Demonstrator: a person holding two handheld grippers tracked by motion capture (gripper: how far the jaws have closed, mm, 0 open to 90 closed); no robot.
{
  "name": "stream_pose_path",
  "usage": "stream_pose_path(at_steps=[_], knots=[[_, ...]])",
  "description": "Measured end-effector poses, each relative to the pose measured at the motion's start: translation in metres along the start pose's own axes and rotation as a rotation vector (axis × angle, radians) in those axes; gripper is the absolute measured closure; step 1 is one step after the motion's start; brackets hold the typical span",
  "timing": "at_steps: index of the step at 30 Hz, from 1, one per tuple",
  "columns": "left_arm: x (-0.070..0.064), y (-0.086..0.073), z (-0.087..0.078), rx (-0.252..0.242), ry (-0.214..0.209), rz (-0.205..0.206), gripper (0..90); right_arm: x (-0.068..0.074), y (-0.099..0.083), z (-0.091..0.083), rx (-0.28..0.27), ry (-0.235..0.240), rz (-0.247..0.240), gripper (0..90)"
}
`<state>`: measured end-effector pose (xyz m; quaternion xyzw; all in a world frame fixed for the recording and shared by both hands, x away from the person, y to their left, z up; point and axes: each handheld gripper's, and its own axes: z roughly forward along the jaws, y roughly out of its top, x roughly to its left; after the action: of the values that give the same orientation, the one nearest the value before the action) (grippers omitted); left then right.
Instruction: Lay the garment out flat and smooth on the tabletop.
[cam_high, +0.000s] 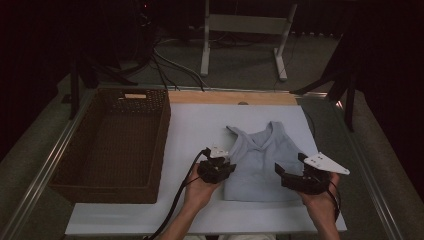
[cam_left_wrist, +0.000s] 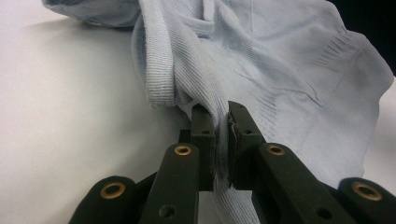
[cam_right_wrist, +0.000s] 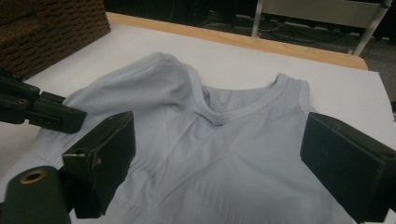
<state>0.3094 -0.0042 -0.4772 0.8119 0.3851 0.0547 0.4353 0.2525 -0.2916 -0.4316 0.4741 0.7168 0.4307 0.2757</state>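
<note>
Up close, your left gripper (cam_left_wrist: 222, 135) pinches the ribbed edge of the light-blue top (cam_left_wrist: 280, 70), a grip the high view leaves unclear. Your right gripper (cam_right_wrist: 217, 158) hangs wide open above the top, which lies on the white board (cam_high: 190, 125) beside the wicker basket (cam_high: 112, 145).

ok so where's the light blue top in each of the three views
High view: the light blue top lies flat at centre-right of the white board, between the two grippers.
Left gripper view: its ribbed edge is pinched in the shut jaws; the cloth spreads up and right.
Right gripper view: it lies spread out, neckline away, between the open jaws.
Shared landmark: the white board under the top.
</note>
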Motion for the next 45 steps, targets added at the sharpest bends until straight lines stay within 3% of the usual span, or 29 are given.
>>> stream_pose_path(at_steps=[45], knots=[[0.041,-0.006,-0.039,-0.057,0.091,-0.075,85.2,-0.004,-0.002,0.000,-0.004,-0.014,0.007,10.7]])
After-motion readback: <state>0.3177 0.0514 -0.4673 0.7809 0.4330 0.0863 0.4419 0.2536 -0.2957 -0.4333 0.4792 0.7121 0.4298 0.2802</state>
